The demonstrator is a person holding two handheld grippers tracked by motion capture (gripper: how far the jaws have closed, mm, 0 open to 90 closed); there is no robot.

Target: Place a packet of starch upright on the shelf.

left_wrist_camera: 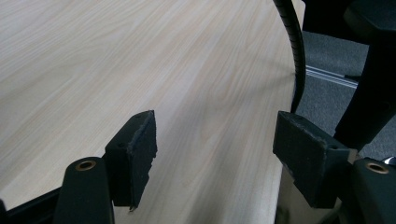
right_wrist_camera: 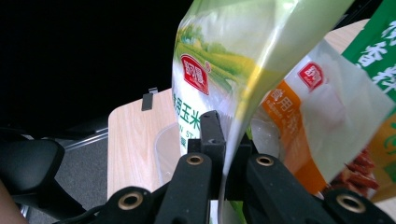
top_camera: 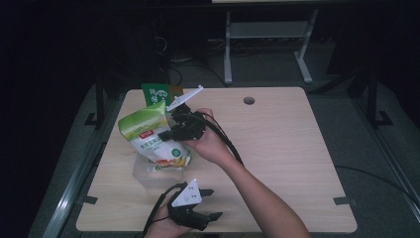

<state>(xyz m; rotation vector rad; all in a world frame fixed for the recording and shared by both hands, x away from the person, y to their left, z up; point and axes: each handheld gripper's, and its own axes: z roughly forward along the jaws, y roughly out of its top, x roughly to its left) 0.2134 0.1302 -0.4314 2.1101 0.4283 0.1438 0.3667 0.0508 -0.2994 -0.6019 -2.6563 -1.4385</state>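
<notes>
our left gripper (top_camera: 210, 204) waits near the front edge of the wooden table (top_camera: 297, 148), jaws spread and empty, keeping clear. our right gripper (top_camera: 166, 135) pinches the green pouch (top_camera: 148, 131) by its edge, hanging it upright over the clear tub (top_camera: 143, 173), probably to lower it in.

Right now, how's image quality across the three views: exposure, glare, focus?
High view: dim, room beyond the table nearly black, soft detail. Left gripper view: evenly lit wood, near gripper pads slightly soft. Right gripper view: green bag bright with a washed-out sheen, black background, orange bag behind it blurred.
</notes>
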